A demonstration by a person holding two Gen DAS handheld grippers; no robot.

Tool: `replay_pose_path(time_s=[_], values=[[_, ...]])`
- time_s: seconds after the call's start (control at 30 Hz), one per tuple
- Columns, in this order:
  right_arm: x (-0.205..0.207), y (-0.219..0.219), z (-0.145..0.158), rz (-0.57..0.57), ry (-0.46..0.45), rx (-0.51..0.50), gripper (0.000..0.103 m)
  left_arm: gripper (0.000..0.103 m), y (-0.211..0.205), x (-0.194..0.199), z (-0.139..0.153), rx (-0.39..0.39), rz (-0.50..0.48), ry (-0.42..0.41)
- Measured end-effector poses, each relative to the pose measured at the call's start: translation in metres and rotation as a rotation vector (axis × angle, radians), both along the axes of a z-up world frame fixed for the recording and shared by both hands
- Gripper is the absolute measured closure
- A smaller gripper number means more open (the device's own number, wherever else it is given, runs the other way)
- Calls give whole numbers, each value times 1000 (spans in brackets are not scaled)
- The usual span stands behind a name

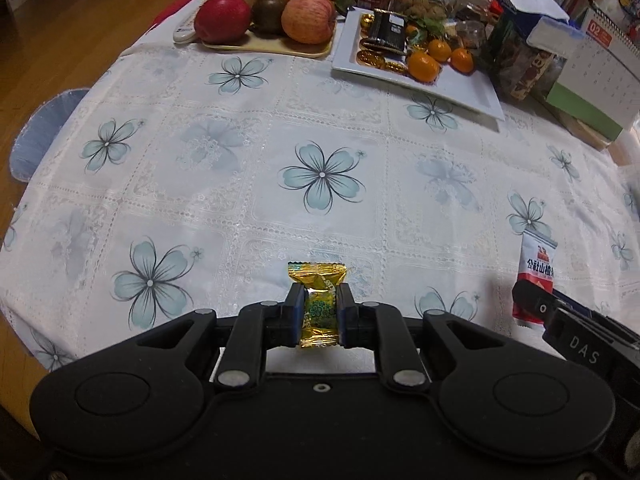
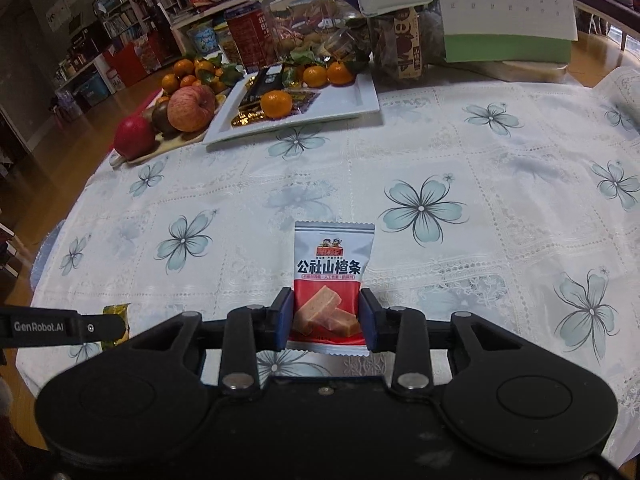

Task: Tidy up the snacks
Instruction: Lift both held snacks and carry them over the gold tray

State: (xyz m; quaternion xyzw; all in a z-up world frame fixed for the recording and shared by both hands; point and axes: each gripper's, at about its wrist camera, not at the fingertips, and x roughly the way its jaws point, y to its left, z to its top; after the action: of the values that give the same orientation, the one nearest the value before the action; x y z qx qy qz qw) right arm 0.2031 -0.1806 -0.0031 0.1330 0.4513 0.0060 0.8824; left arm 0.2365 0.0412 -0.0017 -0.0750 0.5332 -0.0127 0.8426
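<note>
You have both picks made: your left claw (image 1: 318,312) grips the gold candy (image 1: 317,304), your right claw (image 2: 325,314) the hawthorn packet (image 2: 330,280), above the counter (image 1: 360,200); delivery to the white tray (image 1: 460,92) remains.

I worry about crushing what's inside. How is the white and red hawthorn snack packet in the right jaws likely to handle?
The hawthorn snack packet is a thin film pouch, so it is probably light and floppy; its free top edge may sag. The right gripper pinches it at both sides, and the glossy film could slip. The printed bars suggest a fairly firm filling, likely tolerant of gentle pressure.
</note>
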Motion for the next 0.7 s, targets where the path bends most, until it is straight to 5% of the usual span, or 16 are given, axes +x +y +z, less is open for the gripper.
replay_pose_path(time_s=[0.1,0.3,0.7], values=[[-23,-1,10,-12,-58,35,66,82,12,-20,3,-48,44,-19],[-78,2,23,-46,-149,75,66,82,21,-66,7,-21,91,-103],[-181,5,22,-98,-164,142,66,82,4,-139,-6,45,63,-122]])
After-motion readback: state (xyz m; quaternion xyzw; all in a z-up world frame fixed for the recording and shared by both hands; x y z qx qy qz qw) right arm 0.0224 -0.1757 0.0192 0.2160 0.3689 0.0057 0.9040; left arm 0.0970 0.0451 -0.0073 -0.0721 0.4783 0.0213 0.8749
